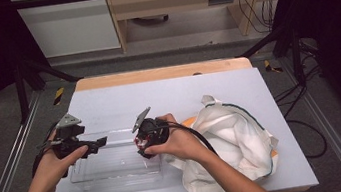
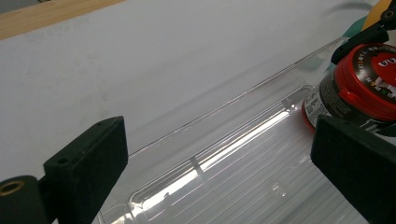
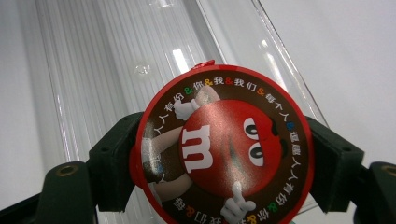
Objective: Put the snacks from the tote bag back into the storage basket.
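The right gripper is seen closed on a round M&M's candy tub, its two black jaws pressed against opposite sides of the red lid; in the right gripper view the glossy label with the red cartoon character and a ring of small printed characters faces the camera. The tub is held by its rim, which suggests it is being carried upright so that it can be lowered bottom first. It hangs over the right end of a clear plastic tray, inside the line of its walls, and whether its base already touches the floor of the tray cannot be told. In the left gripper view the tub appears as a short dark cylinder with a red cap. The left gripper is held with its jaws wide apart and nothing between them, poised at the tray's left end above the near part of its rim; it is judged to be waiting there to steady the light tray, though no contact is made. The tray is long, shallow and transparent, with a finely ribbed floor and rounded corners that catch bright streaks of light. It lies on the smooth pale grey desk, whose far edge is trimmed in wood. Just to the right a crumpled white cloth bag with dark green piping is slumped, something orange showing beneath it.
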`<state>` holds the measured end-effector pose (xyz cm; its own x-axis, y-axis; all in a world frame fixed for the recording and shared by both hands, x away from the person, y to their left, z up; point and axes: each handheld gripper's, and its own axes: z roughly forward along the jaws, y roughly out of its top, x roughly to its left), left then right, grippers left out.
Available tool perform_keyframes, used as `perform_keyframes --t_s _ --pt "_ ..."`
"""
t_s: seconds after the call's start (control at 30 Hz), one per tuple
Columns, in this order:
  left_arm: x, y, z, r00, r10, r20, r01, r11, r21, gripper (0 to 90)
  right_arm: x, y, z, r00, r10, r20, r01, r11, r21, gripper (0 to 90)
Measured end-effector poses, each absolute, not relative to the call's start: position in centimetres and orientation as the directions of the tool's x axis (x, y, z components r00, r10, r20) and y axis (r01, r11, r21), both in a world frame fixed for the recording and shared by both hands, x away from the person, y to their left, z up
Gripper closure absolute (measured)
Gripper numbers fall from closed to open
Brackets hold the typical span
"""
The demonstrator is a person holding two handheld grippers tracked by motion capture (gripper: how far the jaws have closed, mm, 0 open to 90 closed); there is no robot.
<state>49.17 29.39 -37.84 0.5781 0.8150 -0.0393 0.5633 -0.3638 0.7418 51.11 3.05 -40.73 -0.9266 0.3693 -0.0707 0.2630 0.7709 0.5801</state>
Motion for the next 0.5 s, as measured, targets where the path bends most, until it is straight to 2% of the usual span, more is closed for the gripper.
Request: perform_keyframes --t_s 0.5 --pt "49.19 29.33 -37.91 0.580 0.814 -0.040 0.565 -0.367 0.739 3.9 50.89 3.48 -41.14 -0.927 0.361 -0.099 0.252 0.797 0.548 23.8"
